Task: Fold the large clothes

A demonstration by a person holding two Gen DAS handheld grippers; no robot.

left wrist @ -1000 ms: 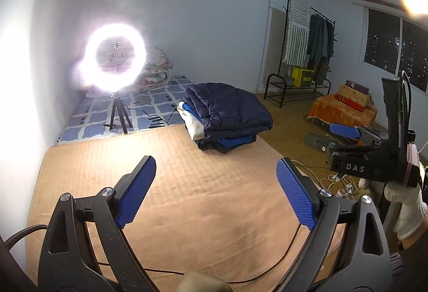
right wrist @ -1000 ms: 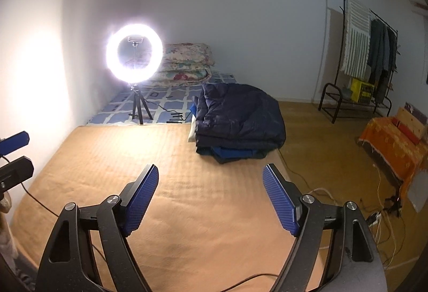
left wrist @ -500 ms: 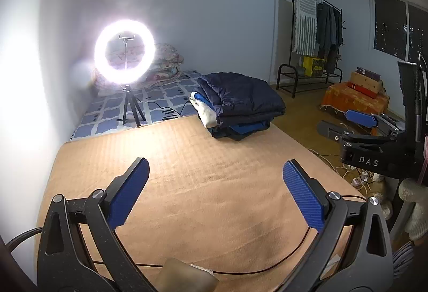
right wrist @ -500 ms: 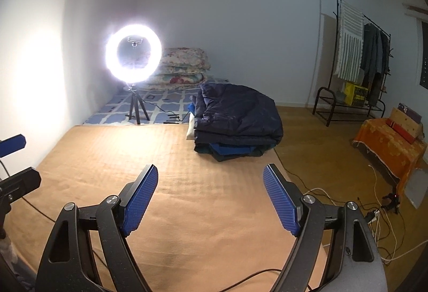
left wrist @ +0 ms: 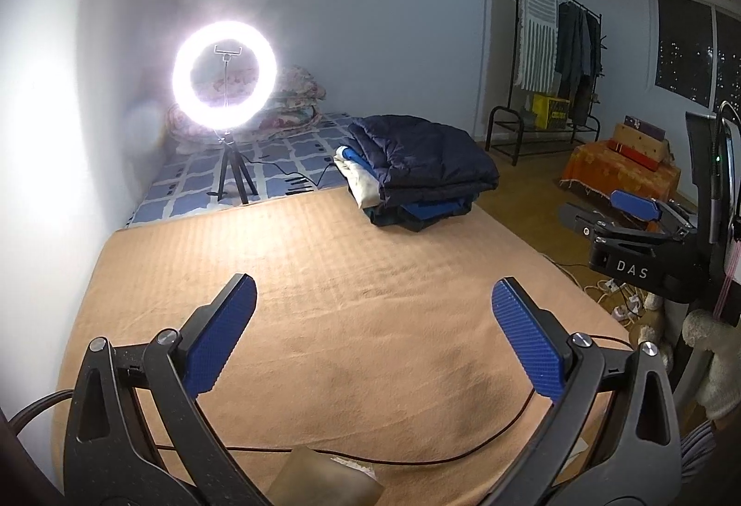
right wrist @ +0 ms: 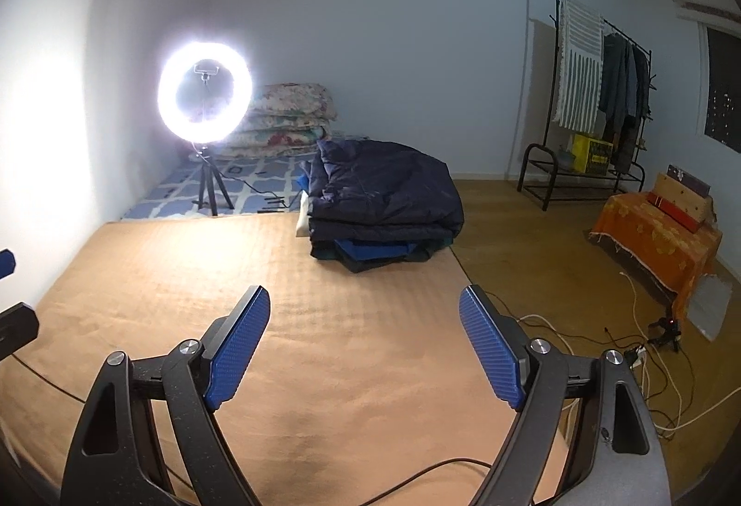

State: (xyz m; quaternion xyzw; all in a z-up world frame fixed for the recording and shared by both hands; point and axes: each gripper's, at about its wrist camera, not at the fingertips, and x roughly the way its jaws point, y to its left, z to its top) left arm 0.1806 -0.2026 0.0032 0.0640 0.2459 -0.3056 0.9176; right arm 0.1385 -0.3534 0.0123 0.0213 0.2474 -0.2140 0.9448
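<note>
The blue-padded left gripper (left wrist: pixel 373 337) and right gripper (right wrist: pixel 366 341) are held wide open, empty, above the tan blanket (right wrist: pixel 324 320); folded dark navy clothes (right wrist: pixel 384 200) are stacked at its far edge.

A stack of folded clothes (left wrist: pixel 419 177) (right wrist: pixel 382 207) is set at the far right edge of the tan blanket (left wrist: pixel 324 274) (right wrist: pixel 278 320). It is topped by a dark navy quilted jacket, folded flat. Bright blue and dark green garments are seen beneath it, and a white piece at its left side.
</note>
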